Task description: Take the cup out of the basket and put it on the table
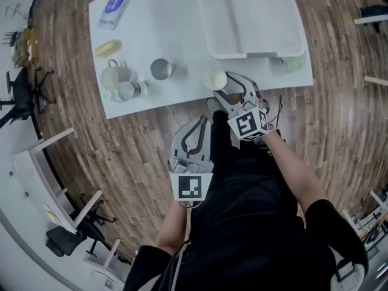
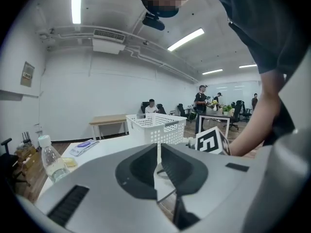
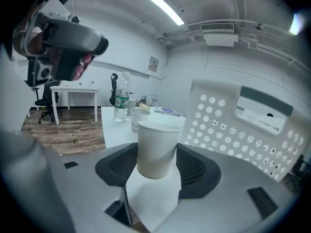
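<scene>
A white paper cup [image 1: 215, 79] [image 3: 156, 147] stands upright at the near edge of the white table [image 1: 182, 17], just in front of the white perforated basket [image 1: 291, 35] [image 3: 243, 130]. My right gripper [image 1: 221, 85] [image 3: 156, 166] reaches in from the table's front and is shut on the cup, a dark pad against each side of it. My left gripper [image 1: 202, 123] [image 2: 159, 161] hangs off the table in front of the person's body. It is shut, with only a thin slit between its jaws and nothing in them. The basket [image 2: 155, 127] also shows beyond it.
On the table's left part stand a metal cup [image 1: 160, 69], a pale mug [image 1: 111, 76] [image 3: 138, 118], a plastic bottle [image 1: 124, 91] [image 2: 51, 161] [image 3: 121, 103], a yellow item [image 1: 108, 48] and a blue packet [image 1: 117, 5]. Office chairs [image 1: 18, 93] stand on the wooden floor to the left.
</scene>
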